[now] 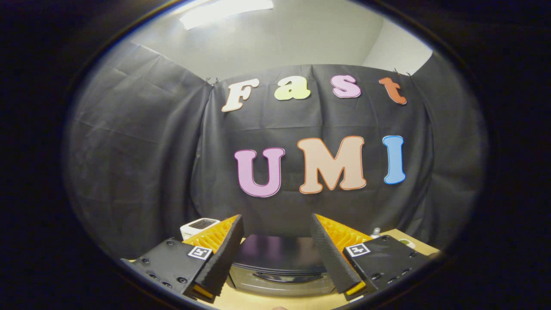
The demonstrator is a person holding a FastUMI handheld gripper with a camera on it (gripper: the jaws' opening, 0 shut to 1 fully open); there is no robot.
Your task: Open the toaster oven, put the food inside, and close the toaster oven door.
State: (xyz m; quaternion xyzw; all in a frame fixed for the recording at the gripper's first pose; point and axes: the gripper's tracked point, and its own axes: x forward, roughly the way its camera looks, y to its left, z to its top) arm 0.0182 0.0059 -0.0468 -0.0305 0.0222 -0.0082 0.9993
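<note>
Gripper [275,224]: two fingers spread wide apart, nothing held between them, tips raised and pointing toward the booth wall. Each finger [224,254] has a ribbed inner face and a ridged outer wedge; each base block carries a small square black-and-white marker [200,252].

Toaster oven [282,269]: sits on the table directly below and ahead, framed in the gap between the two fingers. Dark glossy top surface, reflecting faint colour. Silver-grey front face below it, with a curved handle [282,277] running across the door. Door appears closed. Neither finger touches the oven; the tips stand above its top.

Table [267,301]: light wood-coloured surface, visible as a strip in front of the oven and again past the right finger at the far right.

White appliance [199,227]: small, pale, with a dark vented or gridded top panel; stands behind the left finger, beside the oven, mostly hidden by the finger.

Small bottle-like item [376,232]: pale, with a cap, just beyond the right finger; too small to identify.

Round pale object [407,243]: lies on the table to the right of the right finger block; kind cannot be told.

Black cloth [142,172]: hangs as the booth wall behind everything, draped in folds. Pale wall and a ceiling light [226,10] above it.
</note>
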